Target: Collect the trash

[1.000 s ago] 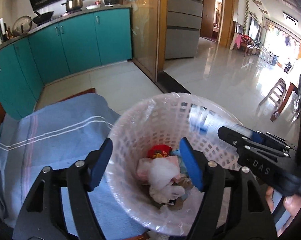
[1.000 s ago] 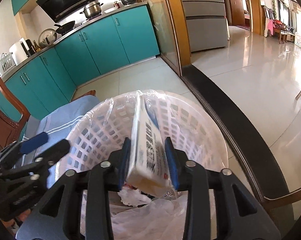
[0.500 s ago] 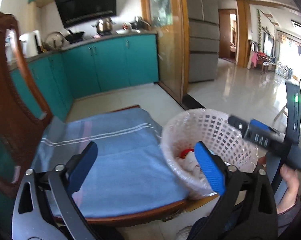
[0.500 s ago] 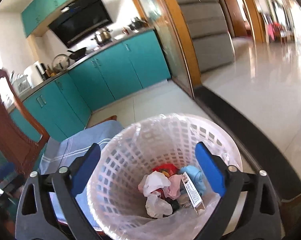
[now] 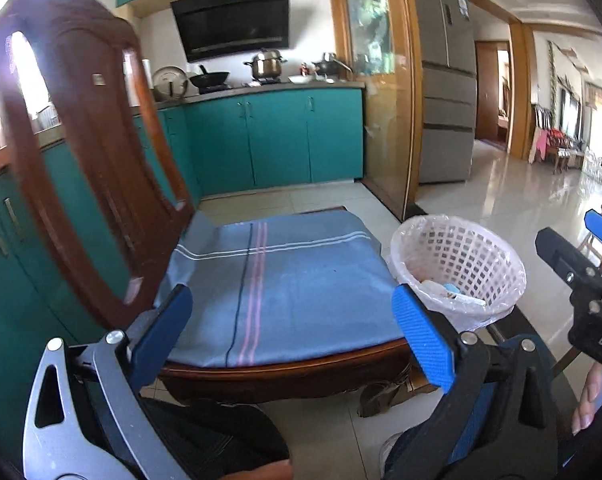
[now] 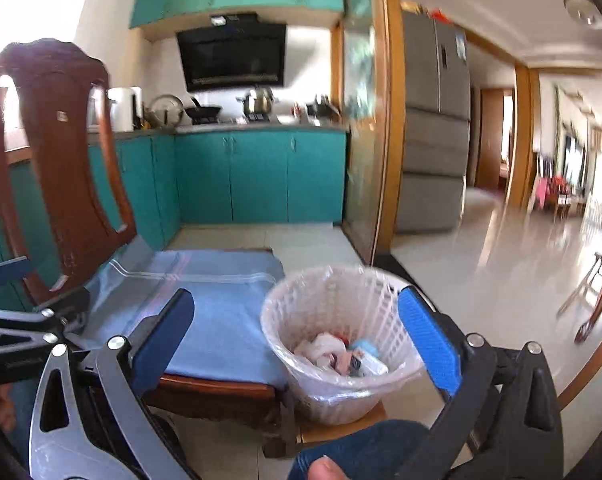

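Observation:
A white lattice waste basket [image 5: 461, 256] lined with a clear bag stands right of a wooden chair; it also shows in the right wrist view [image 6: 333, 344]. Crumpled paper, wrappers and a white-and-blue box [image 6: 371, 362] lie inside it. My left gripper [image 5: 293, 332] is open and empty, held back from the chair seat. My right gripper [image 6: 297, 338] is open and empty, above and short of the basket; it shows at the right edge of the left wrist view [image 5: 581, 268].
The chair [image 5: 81, 160] has a tall wooden back and a blue cloth [image 5: 285, 280] over its seat. Teal kitchen cabinets [image 5: 277, 140] stand behind, a grey fridge [image 5: 447, 120] to the right. A glossy tiled floor [image 5: 521, 200] stretches away on the right.
My right gripper opened and the white-and-blue box dropped into the basket. Both grippers then pulled back and up, away from the basket.

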Action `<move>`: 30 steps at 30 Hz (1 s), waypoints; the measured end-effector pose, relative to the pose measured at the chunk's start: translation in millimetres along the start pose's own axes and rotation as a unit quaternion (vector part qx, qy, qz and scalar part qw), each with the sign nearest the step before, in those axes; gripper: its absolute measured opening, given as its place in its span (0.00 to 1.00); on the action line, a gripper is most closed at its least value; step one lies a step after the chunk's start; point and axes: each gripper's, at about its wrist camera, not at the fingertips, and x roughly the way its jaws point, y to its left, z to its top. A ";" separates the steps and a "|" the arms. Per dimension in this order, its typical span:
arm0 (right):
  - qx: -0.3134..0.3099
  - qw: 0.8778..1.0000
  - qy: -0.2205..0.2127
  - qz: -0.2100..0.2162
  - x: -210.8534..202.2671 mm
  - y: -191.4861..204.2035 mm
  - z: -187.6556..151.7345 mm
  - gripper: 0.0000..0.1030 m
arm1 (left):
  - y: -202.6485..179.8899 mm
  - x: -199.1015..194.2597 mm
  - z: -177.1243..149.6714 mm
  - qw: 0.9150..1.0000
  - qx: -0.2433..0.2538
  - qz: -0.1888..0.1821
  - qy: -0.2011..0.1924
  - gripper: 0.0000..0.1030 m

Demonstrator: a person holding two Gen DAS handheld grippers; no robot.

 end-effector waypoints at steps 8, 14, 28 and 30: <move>0.007 0.999 -0.018 0.026 -23.8 13.6 13.4 0.97 | 20.9 -24.6 2.1 0.999 -0.012 0.015 -0.025 0.97; -0.005 1.000 -0.024 0.010 -30.7 22.1 15.9 0.97 | 27.2 -31.4 0.5 0.999 -0.015 0.016 -0.032 0.97; 0.014 0.999 -0.027 -0.008 -37.3 16.3 14.9 0.97 | 25.5 -36.5 -0.1 0.999 -0.011 0.012 -0.038 0.97; 0.016 0.999 -0.028 -0.010 -37.6 15.7 14.3 0.97 | 24.4 -37.1 0.3 0.999 -0.009 0.012 -0.039 0.97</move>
